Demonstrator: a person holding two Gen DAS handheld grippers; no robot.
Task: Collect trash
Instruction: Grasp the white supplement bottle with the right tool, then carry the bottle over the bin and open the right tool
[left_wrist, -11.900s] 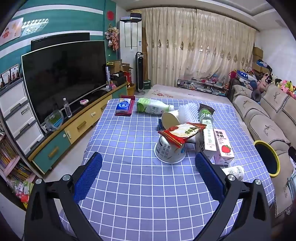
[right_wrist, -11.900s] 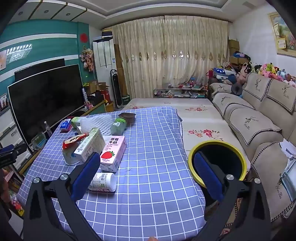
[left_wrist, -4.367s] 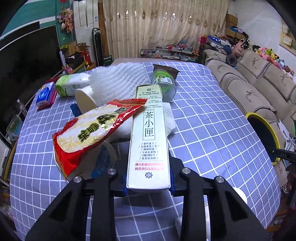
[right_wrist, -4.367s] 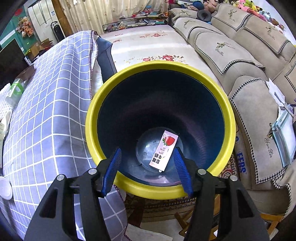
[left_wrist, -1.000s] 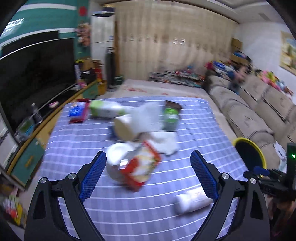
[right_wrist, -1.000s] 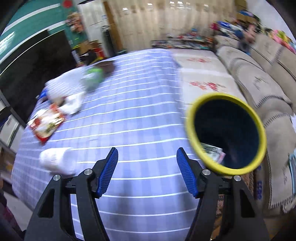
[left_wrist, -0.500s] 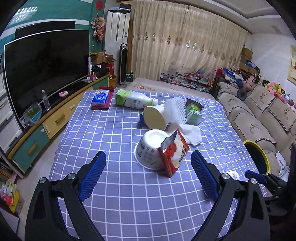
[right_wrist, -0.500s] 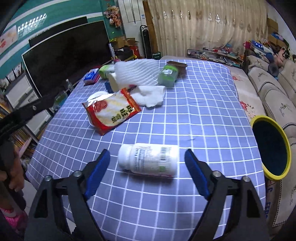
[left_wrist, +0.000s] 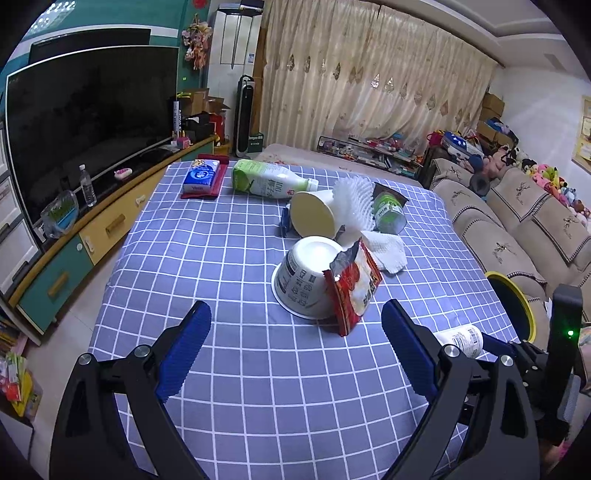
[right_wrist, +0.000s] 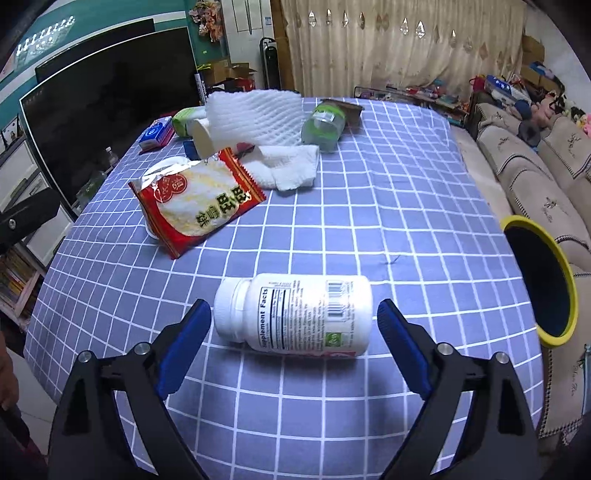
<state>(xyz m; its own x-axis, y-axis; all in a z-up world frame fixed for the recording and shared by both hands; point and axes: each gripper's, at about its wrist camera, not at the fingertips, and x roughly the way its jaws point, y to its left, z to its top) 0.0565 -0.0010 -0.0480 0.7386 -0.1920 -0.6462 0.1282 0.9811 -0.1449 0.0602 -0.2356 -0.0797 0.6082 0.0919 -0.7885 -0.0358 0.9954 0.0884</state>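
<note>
A white supplement bottle (right_wrist: 295, 314) lies on its side on the blue checked tablecloth (right_wrist: 369, 192). My right gripper (right_wrist: 293, 332) hangs just over it, its jaws still opening, one blue pad off each end and neither touching. The bottle (left_wrist: 460, 339) also shows in the left wrist view, by the right gripper's black body. My left gripper (left_wrist: 295, 345) is open and holds nothing, short of an upturned white bowl (left_wrist: 304, 277) with a red snack bag (left_wrist: 352, 284) leaning on it. The yellow-rimmed bin (right_wrist: 541, 280) stands off the table's right edge.
Farther back lie a tan paper cup (left_wrist: 312, 219), white foam netting (left_wrist: 352, 201), a green jar (left_wrist: 388, 216), a white tissue (left_wrist: 386, 251), a green-and-white bottle (left_wrist: 269, 182) and a blue tissue pack (left_wrist: 201, 177). TV cabinet stands left, sofa right.
The right gripper swung from the bin to the table and now hangs over the white bottle, jaws wider. The left view settled, slightly nearer the bowl and snack bag.
</note>
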